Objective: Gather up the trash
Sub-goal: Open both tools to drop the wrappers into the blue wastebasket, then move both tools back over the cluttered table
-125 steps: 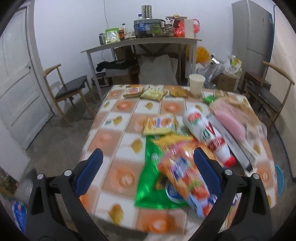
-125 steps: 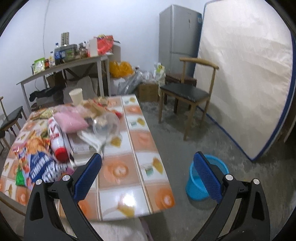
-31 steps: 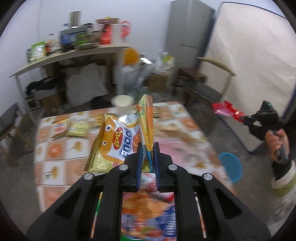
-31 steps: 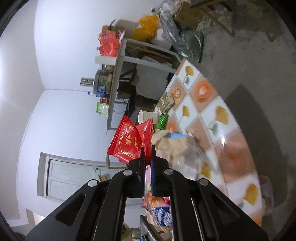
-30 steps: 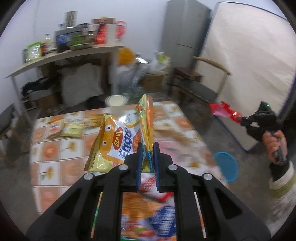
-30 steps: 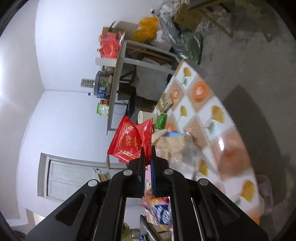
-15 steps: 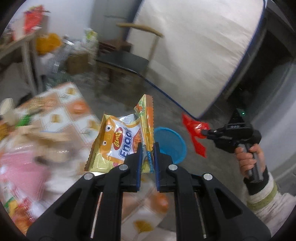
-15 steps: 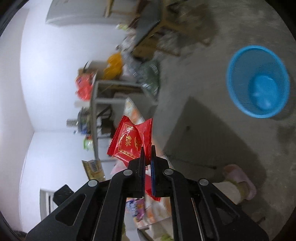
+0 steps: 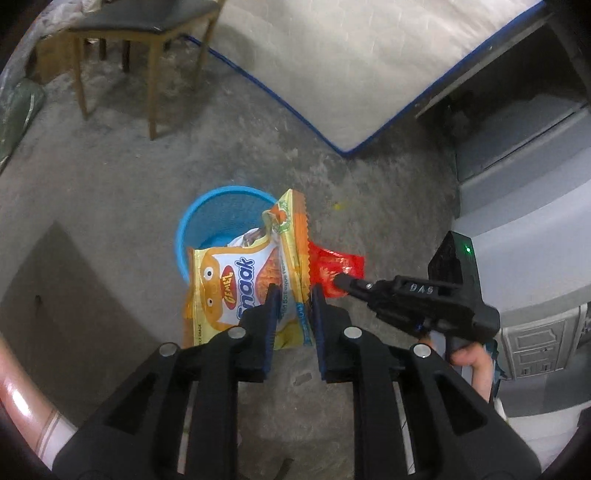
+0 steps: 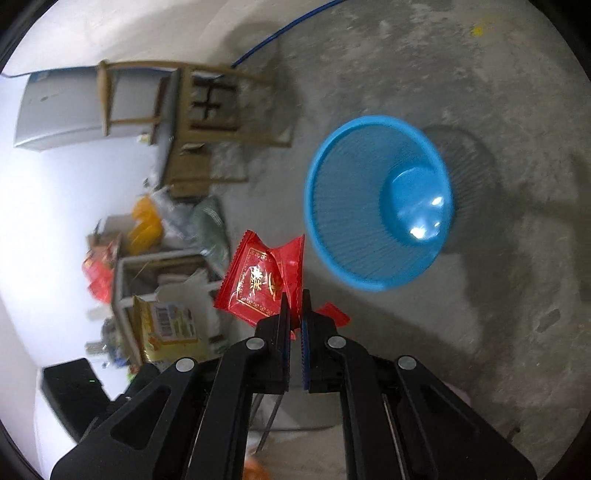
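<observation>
Biggest thing around is the one white mattress (image 9: 332, 62) with blue piping, propped at the far side of the bare concrete floor (image 9: 92, 177). One grey fridge (image 10: 59, 110) shows in the right wrist view, and one wooden chair (image 9: 147, 22) with a dark seat stands on the floor near the mattress. There's also one cluttered desk (image 10: 155, 266), blurry in the right wrist view, with bags and boxes piled around it.

Then one blue plastic trash basket (image 10: 369, 199) on the floor, nothing in it that I can see; its bottom shows bare.

Two wrappers total. The yellow-orange Snaak snack bag (image 9: 240, 284) sits between the blue pads of the left claw (image 9: 293, 317), hanging right over the near rim of the basket. That claw's jaws are opening, and there's a gap on the right side between the pad and the bag, so the pinch looks let go. The small red wrapper (image 10: 264, 280) with gold print is pinched tight in the right claw (image 10: 293, 325), jaws fully closed on its edge, held just beside the basket.

One hand (image 9: 469, 365) is visible, wrapped around the right claw's handle.
</observation>
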Demonstrator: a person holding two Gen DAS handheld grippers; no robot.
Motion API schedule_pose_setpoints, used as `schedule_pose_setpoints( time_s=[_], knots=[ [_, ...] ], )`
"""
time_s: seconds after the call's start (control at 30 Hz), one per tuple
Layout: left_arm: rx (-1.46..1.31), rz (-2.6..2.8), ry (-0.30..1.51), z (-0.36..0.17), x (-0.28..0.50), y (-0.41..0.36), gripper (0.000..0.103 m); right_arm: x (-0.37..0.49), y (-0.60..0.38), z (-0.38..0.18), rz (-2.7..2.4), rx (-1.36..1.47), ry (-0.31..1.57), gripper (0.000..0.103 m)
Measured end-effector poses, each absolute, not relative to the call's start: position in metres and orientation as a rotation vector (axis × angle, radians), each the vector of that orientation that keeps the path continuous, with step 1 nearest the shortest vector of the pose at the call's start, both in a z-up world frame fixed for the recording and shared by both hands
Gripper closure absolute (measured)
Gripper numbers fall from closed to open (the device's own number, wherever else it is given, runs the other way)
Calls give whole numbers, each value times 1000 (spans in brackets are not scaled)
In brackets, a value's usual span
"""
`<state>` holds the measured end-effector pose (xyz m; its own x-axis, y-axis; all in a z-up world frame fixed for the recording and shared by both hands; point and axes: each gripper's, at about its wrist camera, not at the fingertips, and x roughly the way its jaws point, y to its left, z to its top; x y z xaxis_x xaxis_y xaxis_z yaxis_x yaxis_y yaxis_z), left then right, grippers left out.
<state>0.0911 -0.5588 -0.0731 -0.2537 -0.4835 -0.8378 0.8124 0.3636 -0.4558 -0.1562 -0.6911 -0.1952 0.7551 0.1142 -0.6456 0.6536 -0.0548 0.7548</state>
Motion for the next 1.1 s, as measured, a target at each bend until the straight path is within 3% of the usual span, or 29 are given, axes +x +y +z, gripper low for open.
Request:
schedule_pose_setpoints(
  time_s=[0.07, 0.1, 0.17, 0.2, 0.23, 0.27, 0.33, 0.63, 0.7, 0.93, 1.1],
  knots=[
    [331, -1255, 1326, -86, 92, -587, 86, -150, -704, -206, -524, 1598, 631, 97],
    [328, -1241, 1302, -92, 92, -602, 77, -147, -711, -212, -532, 1603, 629, 95],
    [331, -1214, 1287, -103, 93, -616, 48, -141, -726, -232, -571, 1622, 647, 88],
    [336, -1193, 1281, -109, 93, -624, 33, -139, -731, -241, -586, 1626, 655, 69],
    [334, -1172, 1272, -111, 95, -627, 33, -138, -735, -250, -608, 1626, 667, 51],
    [330, -1156, 1270, -113, 97, -630, 32, -140, -736, -256, -634, 1626, 678, 49],
    [320, -1148, 1296, -117, 97, -630, 26, -146, -735, -267, -684, 1633, 691, 49],
    [269, -1242, 1188, -71, 92, -558, 20, -159, -719, -269, -640, 1571, 724, 48],
    [253, -1255, 1168, -59, 93, -540, 19, -160, -711, -254, -628, 1519, 733, 48],
    [156, -1240, 1023, -10, 92, -447, 16, -154, -667, -162, -673, 1128, 773, 20],
    [69, -1211, 990, 16, 92, -384, 16, -131, -619, -97, -708, 803, 808, 12]
  ],
)
